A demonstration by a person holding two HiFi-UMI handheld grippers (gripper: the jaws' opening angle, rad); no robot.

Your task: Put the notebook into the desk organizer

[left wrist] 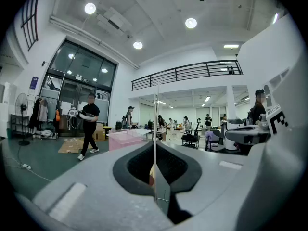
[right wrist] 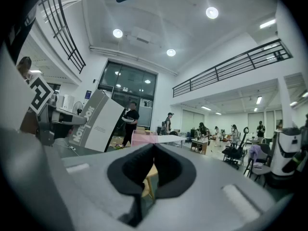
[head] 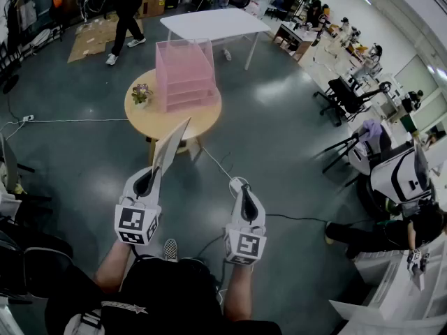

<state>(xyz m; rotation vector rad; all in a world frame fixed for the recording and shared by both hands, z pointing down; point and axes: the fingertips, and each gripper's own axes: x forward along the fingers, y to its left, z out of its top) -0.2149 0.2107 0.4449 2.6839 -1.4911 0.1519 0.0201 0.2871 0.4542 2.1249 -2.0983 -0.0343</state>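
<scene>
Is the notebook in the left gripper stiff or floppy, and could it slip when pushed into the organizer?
Probably fairly stiff: the notebook stands straight out of the left gripper without drooping. Likely light, as it looks very thin edge-on. Gripped only at one end, it might pivot if it catches the desk organizer.

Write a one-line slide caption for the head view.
Left gripper holds the notebook before the round table carrying the pink desk organizer; right gripper shut, empty.
</scene>
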